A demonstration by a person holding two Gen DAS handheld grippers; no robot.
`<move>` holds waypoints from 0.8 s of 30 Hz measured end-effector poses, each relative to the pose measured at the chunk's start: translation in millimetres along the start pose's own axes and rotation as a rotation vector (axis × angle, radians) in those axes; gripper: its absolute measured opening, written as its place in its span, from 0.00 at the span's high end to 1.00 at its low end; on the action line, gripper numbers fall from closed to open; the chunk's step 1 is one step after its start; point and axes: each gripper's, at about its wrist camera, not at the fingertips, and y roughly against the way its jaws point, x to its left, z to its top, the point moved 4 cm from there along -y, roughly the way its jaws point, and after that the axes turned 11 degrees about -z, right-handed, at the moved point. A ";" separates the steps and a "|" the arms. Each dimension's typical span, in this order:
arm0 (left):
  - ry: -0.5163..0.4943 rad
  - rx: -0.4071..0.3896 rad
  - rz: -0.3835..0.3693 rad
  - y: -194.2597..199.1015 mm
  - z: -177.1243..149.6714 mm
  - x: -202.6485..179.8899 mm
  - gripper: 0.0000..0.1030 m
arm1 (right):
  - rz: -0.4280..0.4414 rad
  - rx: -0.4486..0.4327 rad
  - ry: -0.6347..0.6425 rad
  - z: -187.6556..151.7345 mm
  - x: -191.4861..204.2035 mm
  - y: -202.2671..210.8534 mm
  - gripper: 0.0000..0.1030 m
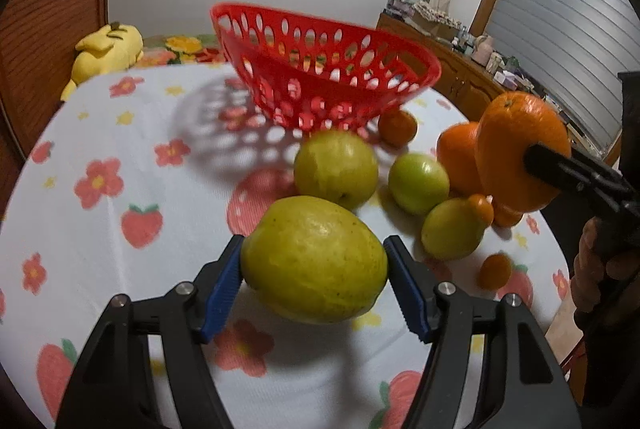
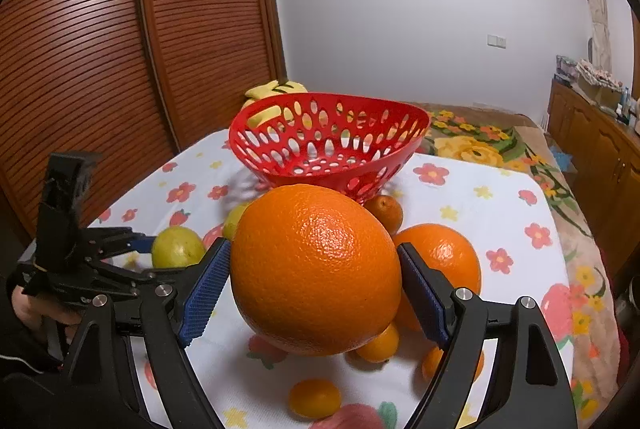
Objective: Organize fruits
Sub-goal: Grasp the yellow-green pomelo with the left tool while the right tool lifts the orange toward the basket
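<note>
My left gripper (image 1: pixel 314 257) is shut on a large yellow-green fruit (image 1: pixel 314 261), with a blue pad pressed on each side. My right gripper (image 2: pixel 314 247) is shut on a big orange (image 2: pixel 316 269) and holds it above the cloth. In the left wrist view that orange (image 1: pixel 520 157) hangs at the right with one black finger (image 1: pixel 560 171) across it. The red perforated basket (image 1: pixel 328 69) stands empty at the back of the table. Three green fruits (image 1: pixel 336 169) (image 1: pixel 418 183) (image 1: pixel 454 229), a second orange (image 2: pixel 444 257) and several small oranges (image 2: pixel 314 397) lie in front of it.
The table wears a white cloth (image 1: pixel 120 133) printed with flowers and strawberries. A yellow plush toy (image 1: pixel 108 49) lies behind it on the left. A slatted wooden door (image 2: pixel 100 69) rises at the left and a cluttered wooden cabinet (image 1: pixel 460 69) runs along the right. A person's hand (image 1: pixel 592 269) holds the right gripper.
</note>
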 end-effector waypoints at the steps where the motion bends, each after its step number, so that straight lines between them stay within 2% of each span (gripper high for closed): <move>1: -0.004 -0.011 0.000 3.0 2.9 -0.4 0.34 | 0.000 -0.002 0.001 1.3 -0.8 0.7 0.18; 15: -0.072 -0.116 0.011 38.0 60.1 -15.1 0.34 | 0.003 -0.033 0.019 31.8 -5.2 12.3 0.18; 24: -0.110 -0.136 0.030 31.9 89.9 -16.4 0.34 | 0.012 -0.016 0.041 56.1 -9.2 -1.7 0.18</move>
